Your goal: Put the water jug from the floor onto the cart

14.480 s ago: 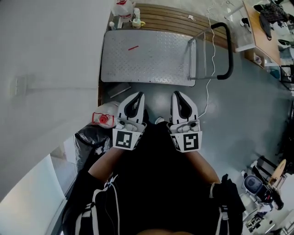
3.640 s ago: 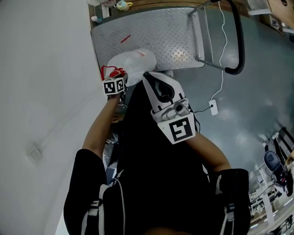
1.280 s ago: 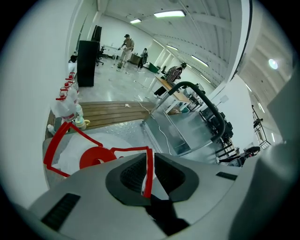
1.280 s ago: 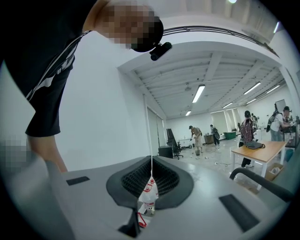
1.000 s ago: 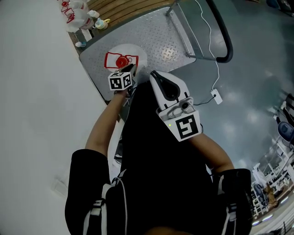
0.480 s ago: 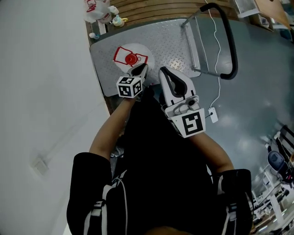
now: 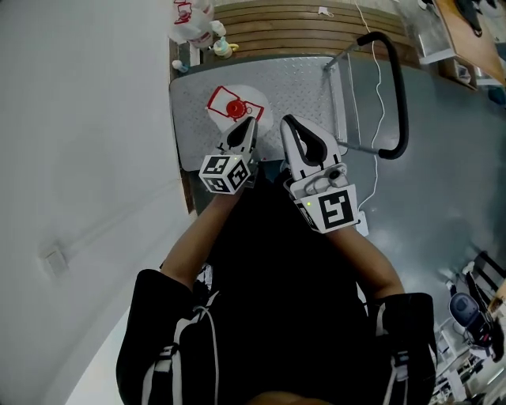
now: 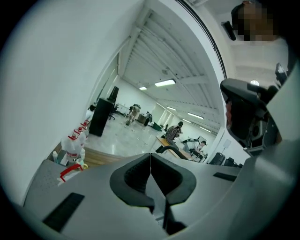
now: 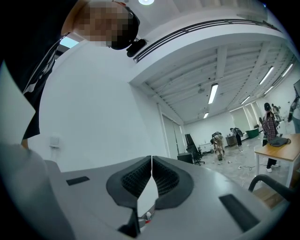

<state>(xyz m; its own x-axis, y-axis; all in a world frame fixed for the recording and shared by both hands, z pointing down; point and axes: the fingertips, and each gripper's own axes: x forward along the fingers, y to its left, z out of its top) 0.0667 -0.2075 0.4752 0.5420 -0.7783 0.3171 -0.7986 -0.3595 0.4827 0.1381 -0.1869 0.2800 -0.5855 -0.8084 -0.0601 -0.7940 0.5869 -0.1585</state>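
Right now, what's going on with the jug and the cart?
A person holds a gripper in each hand. The water jug stands upright on the metal deck of the cart, already off the floor. The left gripper, clear of the jug, has just closed its jaws on nothing. The right gripper beside it is shut and empty.

Cart deck (image 7: 304, 83): embossed diamond-plate metal, dull grey. Water jug (image 7: 237, 107): translucent plastic, red cap. Wood slats (image 7: 300, 24), upper frame: matt. Floor (image 7: 443, 198): smooth, glossy. Left tool (image 7: 250, 123) and right tool (image 7: 288, 121): smooth white plastic, ribbed black pads (image 9: 136, 180).
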